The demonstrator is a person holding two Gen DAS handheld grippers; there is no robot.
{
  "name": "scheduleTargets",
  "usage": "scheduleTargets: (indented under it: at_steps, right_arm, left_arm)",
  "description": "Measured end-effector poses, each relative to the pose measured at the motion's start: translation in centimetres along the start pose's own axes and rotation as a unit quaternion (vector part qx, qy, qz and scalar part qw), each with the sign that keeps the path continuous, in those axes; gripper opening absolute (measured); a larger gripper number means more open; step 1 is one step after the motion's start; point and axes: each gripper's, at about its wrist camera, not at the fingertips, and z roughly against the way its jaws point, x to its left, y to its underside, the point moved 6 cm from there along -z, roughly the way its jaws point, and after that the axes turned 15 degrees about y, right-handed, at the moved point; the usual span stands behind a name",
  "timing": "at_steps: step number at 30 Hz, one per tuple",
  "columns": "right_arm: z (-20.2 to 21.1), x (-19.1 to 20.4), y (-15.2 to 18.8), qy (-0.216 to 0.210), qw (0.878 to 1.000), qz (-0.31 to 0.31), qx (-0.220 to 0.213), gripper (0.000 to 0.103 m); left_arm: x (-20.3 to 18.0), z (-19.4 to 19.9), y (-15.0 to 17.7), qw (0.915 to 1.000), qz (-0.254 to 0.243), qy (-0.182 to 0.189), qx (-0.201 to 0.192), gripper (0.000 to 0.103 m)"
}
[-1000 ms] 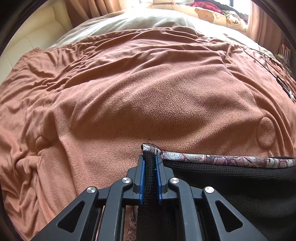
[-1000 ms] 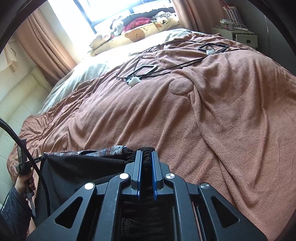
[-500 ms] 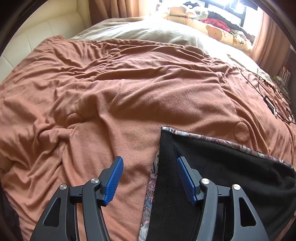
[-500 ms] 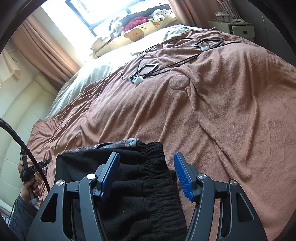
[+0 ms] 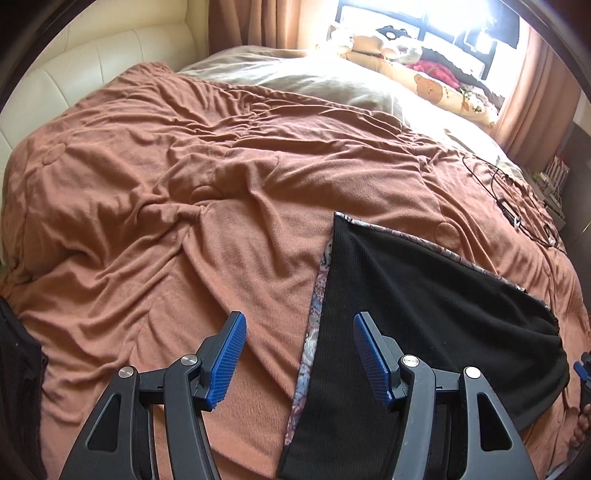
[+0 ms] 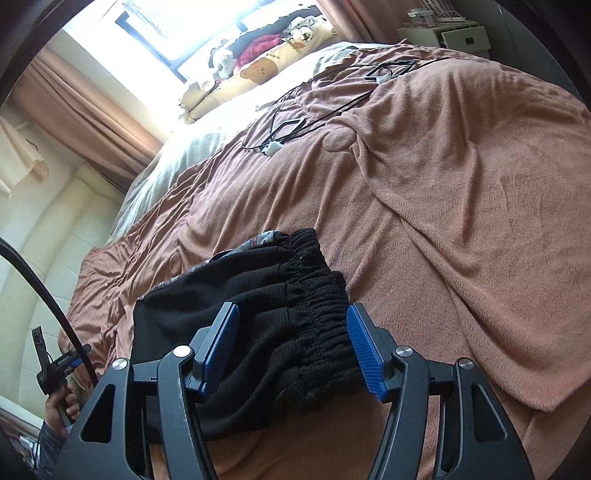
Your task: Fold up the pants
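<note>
Black pants [image 5: 406, 314] with a patterned inner edge lie folded flat on the brown blanket [image 5: 184, 221], right of centre in the left wrist view. My left gripper [image 5: 299, 354] hangs open above their left edge and touches nothing. In the right wrist view the gathered elastic waistband [image 6: 314, 295] lies bunched between my right gripper's [image 6: 291, 347] spread blue pads [image 6: 364, 350]; the pads do not press on it. A hand holding the left gripper [image 6: 55, 369] shows at the far left of that view.
Black cables with small white plugs [image 6: 280, 140] lie on the blanket's far side and show again as cables [image 5: 509, 214] in the left wrist view. A cream padded headboard [image 5: 92, 55], pillows and soft toys [image 6: 258, 62] sit by the window. A white nightstand [image 6: 454, 33] stands beyond the bed.
Both grippers went from shut on the pants to open and let them go. Both drew back, the left one also upward. The pants now rest on the blanket.
</note>
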Motion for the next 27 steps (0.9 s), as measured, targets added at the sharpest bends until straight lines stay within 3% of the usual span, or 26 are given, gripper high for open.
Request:
scheduleTargets:
  at_steps: [11, 20, 24, 27]
  right_arm:
    - [0.6, -2.4, 3.2, -0.051, 0.997, -0.048, 0.036, 0.059]
    - [-1.2, -3.9, 4.7, -0.108, 0.986, -0.101, 0.081, 0.059]
    - [-3.0, -4.8, 4.8, -0.136, 0.976, -0.146, 0.091, 0.059]
    - [-4.5, -5.9, 5.0, -0.169, 0.96, -0.195, 0.104, 0.059]
  left_arm:
    - [-1.8, 4.1, 5.8, 0.9995, 0.017, 0.024, -0.011, 0.063]
    - [-2.5, 5.5, 9.4, 0.9978, 0.043, 0.048, -0.018, 0.063]
    - [-2.0, 4.9, 11.3, 0.9964, 0.063, 0.057, -0.004, 0.063]
    - [-1.7, 4.2, 12.5, 0.9955, 0.074, 0.06, 0.003, 0.062]
